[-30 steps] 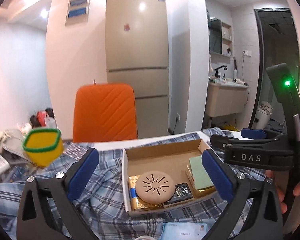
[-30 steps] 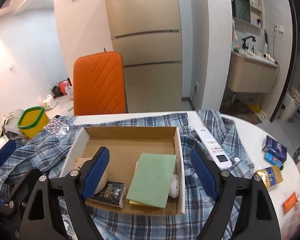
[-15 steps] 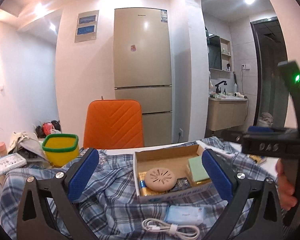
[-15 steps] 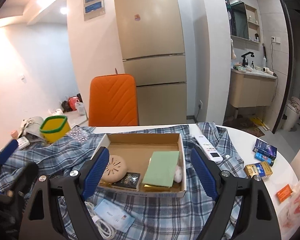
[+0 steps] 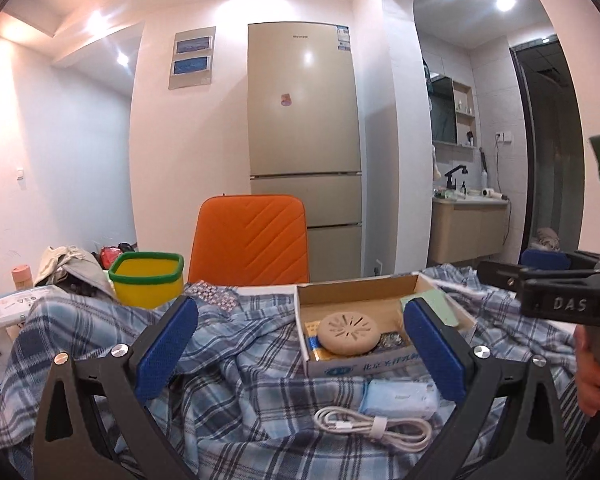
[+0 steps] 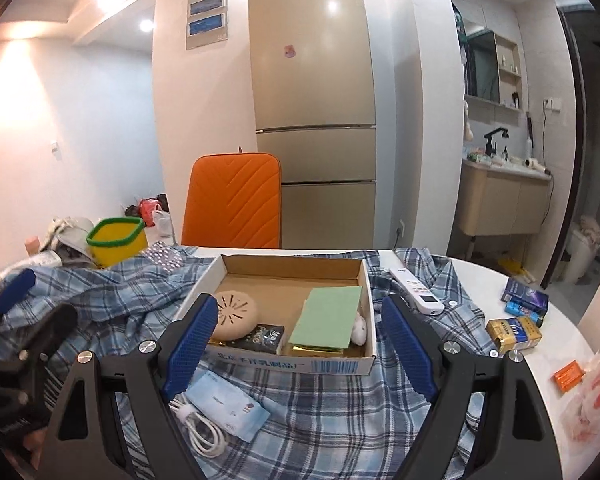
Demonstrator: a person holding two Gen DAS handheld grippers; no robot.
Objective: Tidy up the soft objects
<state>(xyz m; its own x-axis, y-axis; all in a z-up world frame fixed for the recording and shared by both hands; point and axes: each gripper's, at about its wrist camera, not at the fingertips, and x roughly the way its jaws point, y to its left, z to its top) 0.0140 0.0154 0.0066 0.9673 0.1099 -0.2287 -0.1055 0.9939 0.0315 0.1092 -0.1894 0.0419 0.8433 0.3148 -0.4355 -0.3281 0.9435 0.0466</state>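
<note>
Both grippers are hovering above the table edge, facing the room. The left gripper point(image 5: 300, 340) is standing wide with nothing between its blue pads point(image 5: 166, 346). The right gripper point(image 6: 296, 344) is likewise spread wide and gripping nothing.

A blue plaid shirt point(image 6: 112, 300) (the soft item here) is lying crumpled across the white table point(image 6: 488, 280), covering most of the near surface. A cardboard box point(image 6: 288, 362) is sitting on top of the shirt, and inside it are lying a round beige vented disc point(image 6: 234, 314), a dark small packet point(image 6: 262, 338) and a green pad point(image 6: 330, 316) over a gold-edged item.

In front of the box, on the shirt, a light blue tissue pack point(image 6: 228, 404) is lying beside a coiled white cable point(image 6: 198, 432). A white remote point(image 6: 416, 290) is resting on the shirt to the right of the box. Further right, on bare table, small boxes point(image 6: 514, 330) are sitting apart from the shirt. A yellow bin with green rim point(image 6: 116, 240) is standing at the far left, near an orange chair point(image 6: 232, 210).
</note>
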